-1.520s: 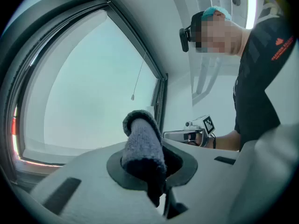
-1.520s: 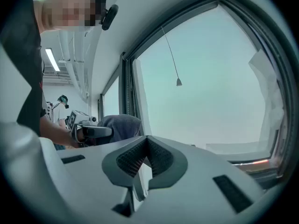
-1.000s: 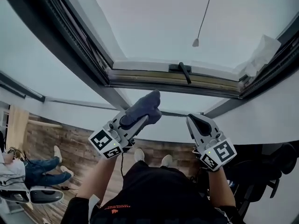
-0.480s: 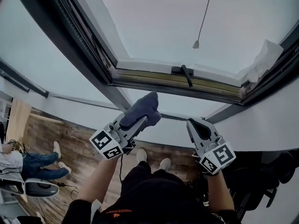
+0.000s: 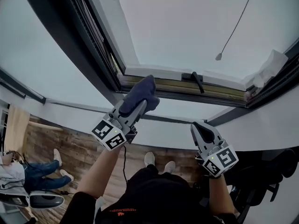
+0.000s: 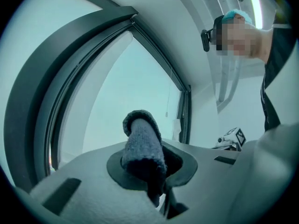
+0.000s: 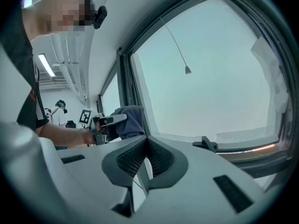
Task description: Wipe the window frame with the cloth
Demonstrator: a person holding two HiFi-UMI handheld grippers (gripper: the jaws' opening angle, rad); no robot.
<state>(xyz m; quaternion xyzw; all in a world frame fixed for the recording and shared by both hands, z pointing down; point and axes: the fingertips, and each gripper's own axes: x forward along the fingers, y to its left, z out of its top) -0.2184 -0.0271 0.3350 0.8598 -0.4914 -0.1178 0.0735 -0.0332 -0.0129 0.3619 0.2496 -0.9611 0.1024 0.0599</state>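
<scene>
Head view: left gripper (image 5: 134,107) is clamping a dark blue-grey cloth (image 5: 140,91), and the jaws are pinching its lower end. The cloth is standing out past the jaws as a rolled stub, its long axis running along the gripper, up and slightly right. Its free end is pointing at the lower left corner of the window frame (image 5: 100,55) and overlapping the bottom rail there; contact cannot be judged from this angle. The left gripper view is showing only the cloth (image 6: 142,143) rising from between the jaws, tip folded over, with glass behind. The right gripper view is adding the side-on look: the cloth (image 7: 128,119) is sitting just beside the dark upright of the frame (image 7: 125,85). Right gripper (image 5: 202,130) is hanging lower, well apart from the frame, its jaws pressed together on nothing (image 7: 145,164). A black handle (image 5: 197,80) is lying on the bottom rail, and a pull cord (image 5: 236,24) is hanging across the pane. A seated person (image 5: 28,178) is showing far below on the left.
</scene>
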